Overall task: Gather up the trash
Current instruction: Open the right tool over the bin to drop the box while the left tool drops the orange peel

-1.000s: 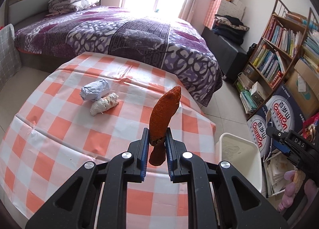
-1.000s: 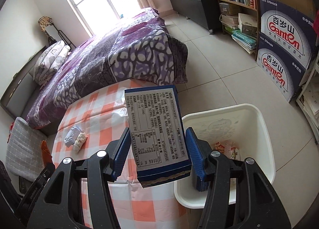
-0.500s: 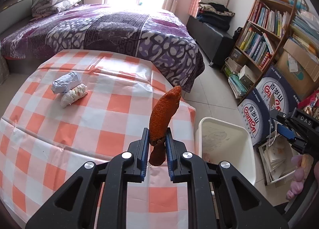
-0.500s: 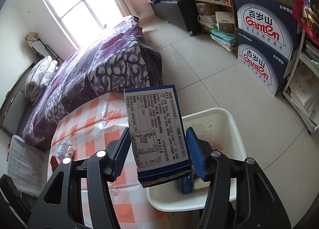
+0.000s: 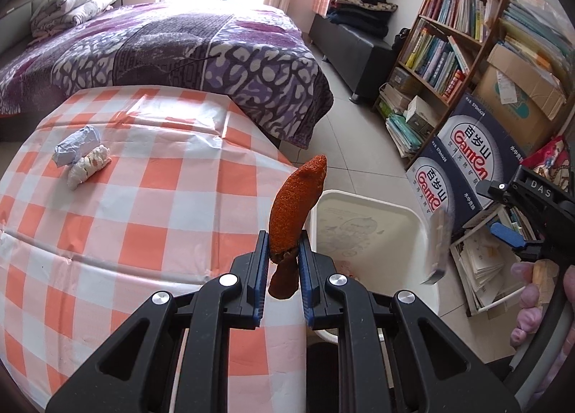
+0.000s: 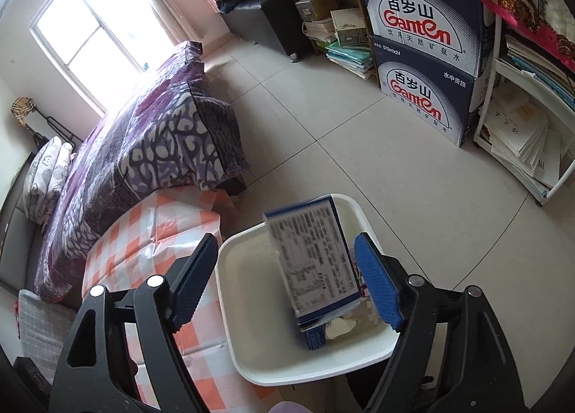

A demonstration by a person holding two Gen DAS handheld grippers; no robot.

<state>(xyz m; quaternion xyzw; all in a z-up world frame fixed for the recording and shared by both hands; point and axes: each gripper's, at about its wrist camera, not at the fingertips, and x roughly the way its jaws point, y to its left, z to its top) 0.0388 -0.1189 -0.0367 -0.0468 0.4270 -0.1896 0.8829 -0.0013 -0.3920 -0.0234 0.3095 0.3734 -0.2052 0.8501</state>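
Blue carton (image 6: 316, 262) loose between wide-spread right claw (image 6: 287, 280), near 2 "Ganten" boxes (image 6: 424, 53); left claw (image 5: 284, 269) pinching orange peel (image 5: 294, 204).

The left gripper (image 5: 283, 262) stood level, its jaws pinched nearly together. The right gripper (image 6: 287, 281) tilted downward at the right, jaws spread wide

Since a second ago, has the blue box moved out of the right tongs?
Yes. The right tongs are open and the blue box has dropped, tilted and blurred, into the white bin below, no longer clamped upright.
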